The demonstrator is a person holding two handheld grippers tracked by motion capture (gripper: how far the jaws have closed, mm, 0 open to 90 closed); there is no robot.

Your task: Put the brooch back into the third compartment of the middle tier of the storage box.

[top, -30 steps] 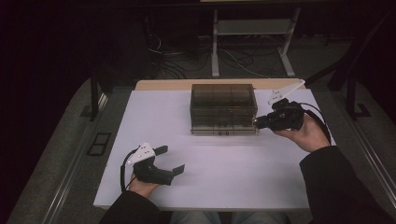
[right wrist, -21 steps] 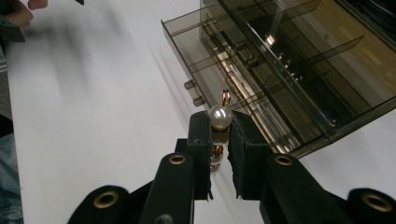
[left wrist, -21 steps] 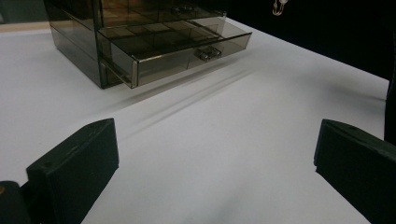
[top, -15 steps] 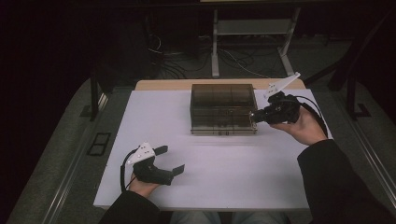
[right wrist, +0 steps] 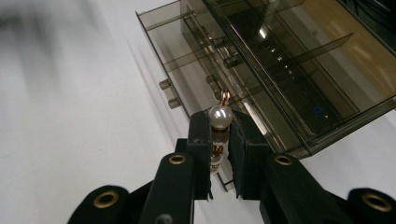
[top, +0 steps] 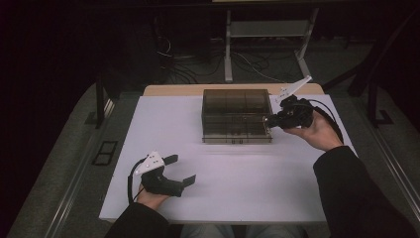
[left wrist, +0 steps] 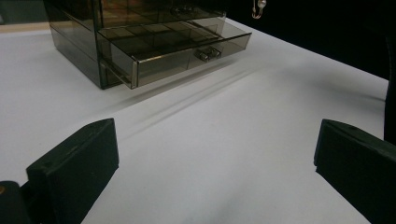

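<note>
Right gripper pinches a pearl earring between its fingers, beside the smoky plastic drawer box, above its pulled-out drawer. Delivery step, it seems: next comes lowering into a compartment and letting go. Left gripper rests on the desk, fingers spread.

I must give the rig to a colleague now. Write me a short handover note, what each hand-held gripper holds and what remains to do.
Right hand-held gripper: shut on the pearl earring, beside the smoky drawer box at its right side.
Left hand-held gripper: open, holding nothing, near the front of the white table.
Done: earring picked up; the lower drawer is pulled out.
Left: probably put the earring in a compartment of the drawer, then close it.
</note>
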